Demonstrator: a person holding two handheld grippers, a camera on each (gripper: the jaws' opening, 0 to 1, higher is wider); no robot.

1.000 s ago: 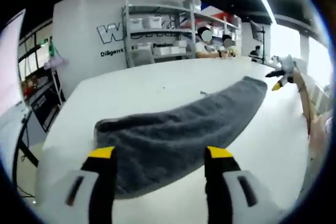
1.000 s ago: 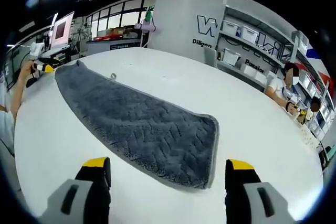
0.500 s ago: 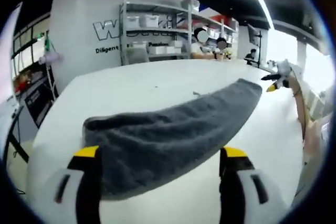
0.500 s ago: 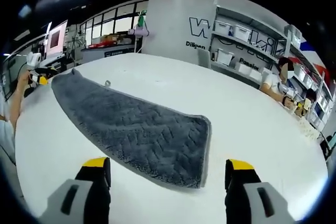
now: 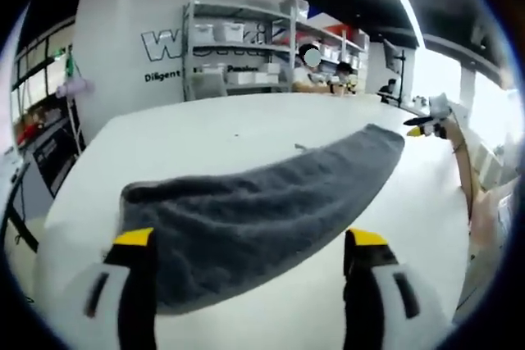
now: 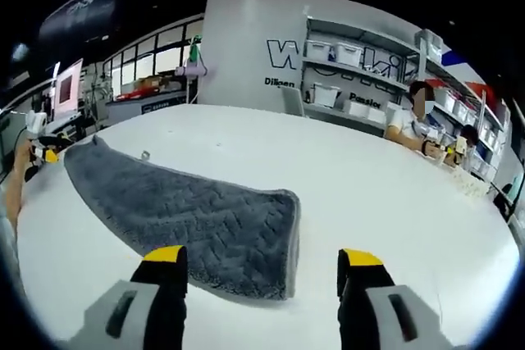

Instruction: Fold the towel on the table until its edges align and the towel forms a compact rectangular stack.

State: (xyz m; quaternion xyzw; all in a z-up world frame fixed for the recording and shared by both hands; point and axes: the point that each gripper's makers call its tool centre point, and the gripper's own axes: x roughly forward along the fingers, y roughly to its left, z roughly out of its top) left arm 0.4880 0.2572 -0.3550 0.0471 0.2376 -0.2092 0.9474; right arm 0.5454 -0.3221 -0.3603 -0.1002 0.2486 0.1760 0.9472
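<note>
Each hand-held gripper, left (image 5: 246,243) and right (image 6: 258,256), hovers spread at opposite ends of the towel (image 6: 189,219) lying flat on the counter (image 6: 369,178); uneven pinches would probably skew the fold.

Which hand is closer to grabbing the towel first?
Left, probably. The left gripper has its open fingers either side of the grey towel end; the right gripper is mostly beside the towel's corner.

Towel (image 6: 197,223) dark grey, zigzag weave; table (image 6: 394,194) white.
</note>
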